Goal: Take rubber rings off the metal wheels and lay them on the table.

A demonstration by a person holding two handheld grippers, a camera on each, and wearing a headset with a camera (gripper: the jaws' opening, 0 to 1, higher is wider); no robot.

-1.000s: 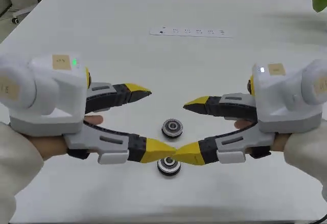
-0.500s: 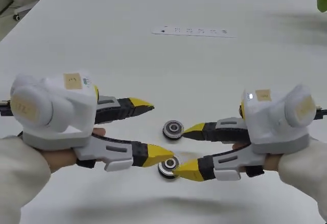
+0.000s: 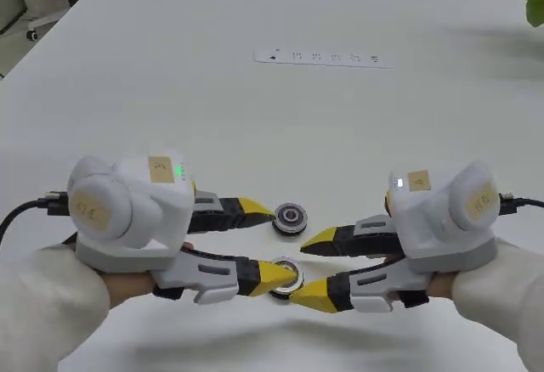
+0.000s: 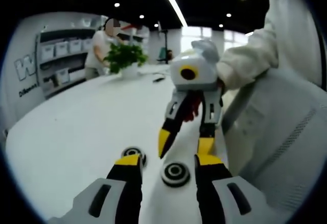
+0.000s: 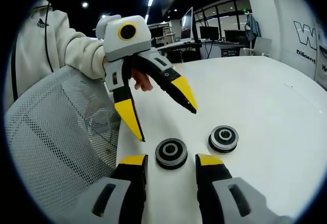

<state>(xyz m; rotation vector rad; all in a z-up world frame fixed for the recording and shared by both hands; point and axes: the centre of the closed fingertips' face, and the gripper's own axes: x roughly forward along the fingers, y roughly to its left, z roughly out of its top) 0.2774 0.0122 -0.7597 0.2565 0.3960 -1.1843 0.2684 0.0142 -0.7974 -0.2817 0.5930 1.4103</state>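
My left gripper [image 3: 277,243] has its jaws spread and holds nothing, its tips either side of the near metal wheel [image 5: 171,153] on the white table [image 3: 255,117]; I can't tell whether the lower tip touches it. That wheel and the far metal wheel [image 3: 290,217] just beyond both still wear their black rubber rings [image 5: 159,154], so I judge both rings are left to do. My right gripper [image 3: 299,268] faces in from the other side, jaws likewise parted and empty, near wheel just ahead.
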